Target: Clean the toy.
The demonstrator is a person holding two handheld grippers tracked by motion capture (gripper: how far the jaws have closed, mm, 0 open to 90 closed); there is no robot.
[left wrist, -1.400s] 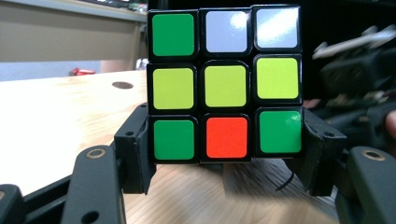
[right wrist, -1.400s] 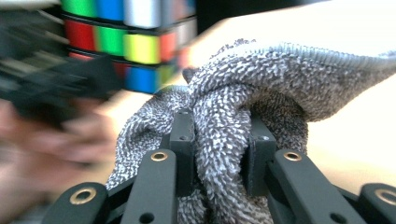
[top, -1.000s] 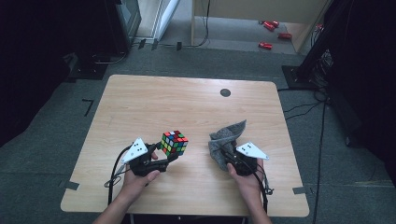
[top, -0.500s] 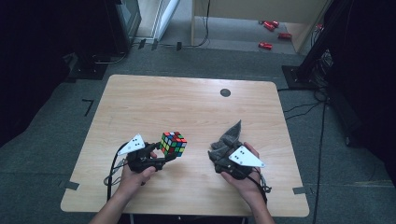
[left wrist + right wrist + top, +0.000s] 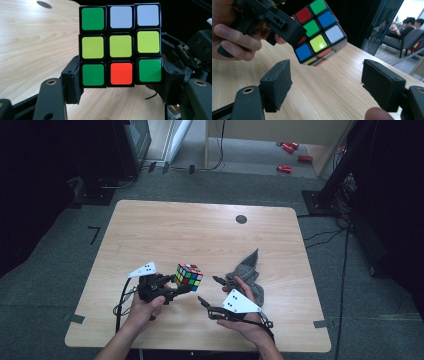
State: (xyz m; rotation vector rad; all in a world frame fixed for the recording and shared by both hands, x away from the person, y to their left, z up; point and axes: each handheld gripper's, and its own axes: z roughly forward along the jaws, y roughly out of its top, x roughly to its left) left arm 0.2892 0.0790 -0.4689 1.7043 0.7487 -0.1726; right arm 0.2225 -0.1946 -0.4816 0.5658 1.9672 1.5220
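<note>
We work over a pale wooden tabletop (image 5: 165, 230) with rounded corners and a dark round grommet (image 5: 241, 219) near its far edge, set on grey carpet (image 5: 60, 270) in a dim room. Our left gripper (image 5: 172, 287) has its fingers pinching the multicoloured plastic puzzle cube (image 5: 189, 276), raised above the tabletop's near middle. Our right gripper (image 5: 210, 292) has its fingers spread wide, just beside the cube; a crumpled grey cloth (image 5: 248, 270) lies under the right hand (image 5: 245, 317)

A pale rectangular wooden table (image 5: 165, 227) stands on grey carpet floor (image 5: 60, 285); beyond the table, small red objects (image 5: 284, 168) lie on the carpet.
</note>
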